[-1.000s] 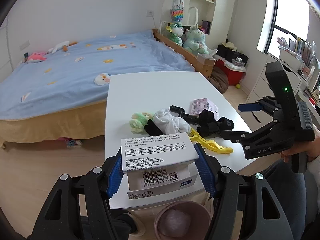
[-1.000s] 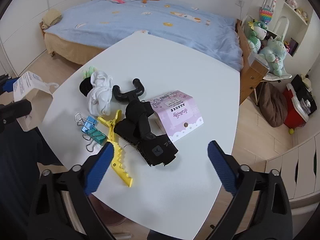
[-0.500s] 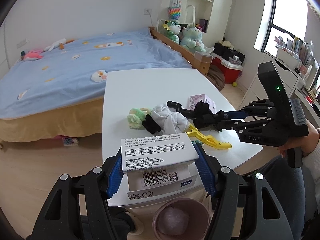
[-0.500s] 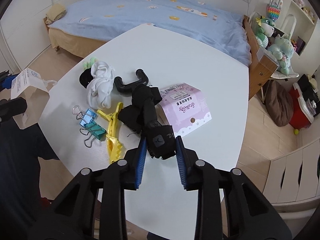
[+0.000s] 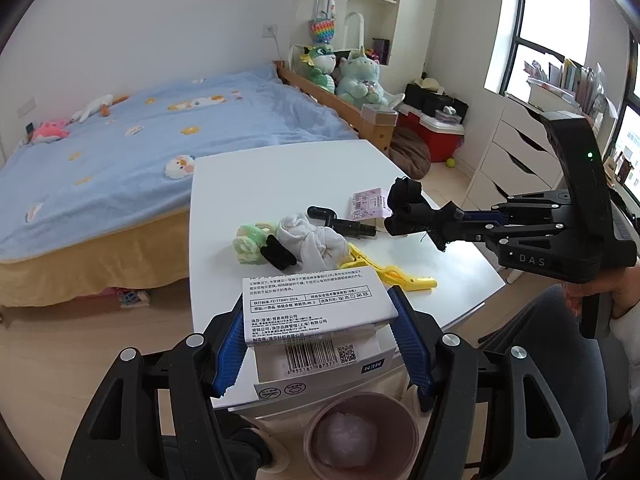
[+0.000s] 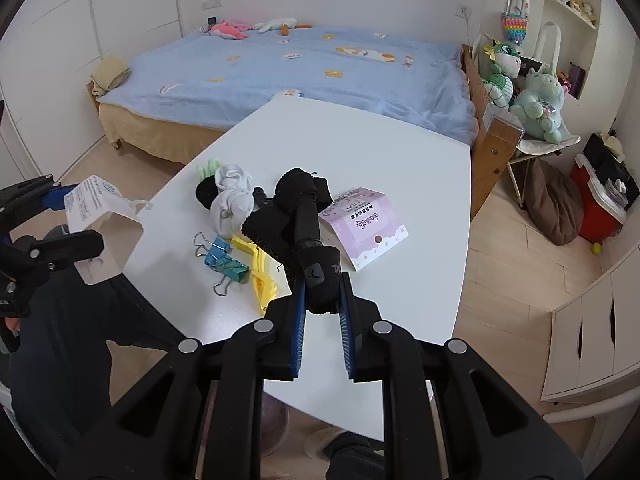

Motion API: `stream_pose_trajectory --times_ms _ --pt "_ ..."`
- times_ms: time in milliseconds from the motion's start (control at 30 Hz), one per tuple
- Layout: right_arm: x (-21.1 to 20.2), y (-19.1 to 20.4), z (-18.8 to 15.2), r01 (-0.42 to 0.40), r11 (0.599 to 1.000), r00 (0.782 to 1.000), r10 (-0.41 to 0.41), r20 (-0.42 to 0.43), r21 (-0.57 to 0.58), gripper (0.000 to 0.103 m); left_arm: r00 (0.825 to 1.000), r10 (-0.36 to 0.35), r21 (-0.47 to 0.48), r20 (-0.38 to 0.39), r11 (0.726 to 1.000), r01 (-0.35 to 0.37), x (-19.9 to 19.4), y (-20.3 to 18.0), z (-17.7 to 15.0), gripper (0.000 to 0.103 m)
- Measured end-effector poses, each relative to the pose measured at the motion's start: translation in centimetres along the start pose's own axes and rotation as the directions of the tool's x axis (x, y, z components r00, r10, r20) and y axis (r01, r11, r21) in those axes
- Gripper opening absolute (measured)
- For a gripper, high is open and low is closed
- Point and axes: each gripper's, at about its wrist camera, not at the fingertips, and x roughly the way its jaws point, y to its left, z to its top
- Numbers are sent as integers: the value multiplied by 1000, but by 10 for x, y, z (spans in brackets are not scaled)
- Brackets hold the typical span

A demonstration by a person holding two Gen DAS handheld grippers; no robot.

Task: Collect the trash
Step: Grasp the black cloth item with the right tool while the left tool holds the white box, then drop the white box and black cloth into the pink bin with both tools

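My left gripper is shut on a white cardboard box with a barcode, held over the table's near edge above a pink bin. The box also shows in the right wrist view. My right gripper is shut on a black sock bundle and holds it lifted off the white table. That bundle also hangs from the gripper in the left wrist view.
On the table lie a white sock, a green item, blue binder clips, a yellow clip, a pink card pack and a black handle. A bed stands beyond.
My right gripper shut on the black sock bundle and lifted it off the table. My left gripper kept hold of the box over the bin.
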Motion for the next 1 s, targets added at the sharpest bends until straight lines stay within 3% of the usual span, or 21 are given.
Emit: stream_pose_trajectory --times_ms 400,833,900,933,1000 --pt "-63 28 -42 -76 996 995 73 67 39 15 996 -85 74 -31 993 87 -18 -19 -20 64" --pt "-80 45 -87 -113 991 992 109 55 65 15 979 -169 159 -118 969 186 -19 -52 -58 64" --pt "-80 46 -90 -120 991 992 116 51 67 15 977 -175 160 -125 968 194 -17 -53 -61 76" --pt "-81 47 -91 -120 991 992 116 50 67 15 976 -183 153 -118 968 200 -17 -53 -62 88" --pt "-81 48 -94 -124 990 991 121 49 70 15 975 -192 146 -114 967 207 -17 -52 -63 89"
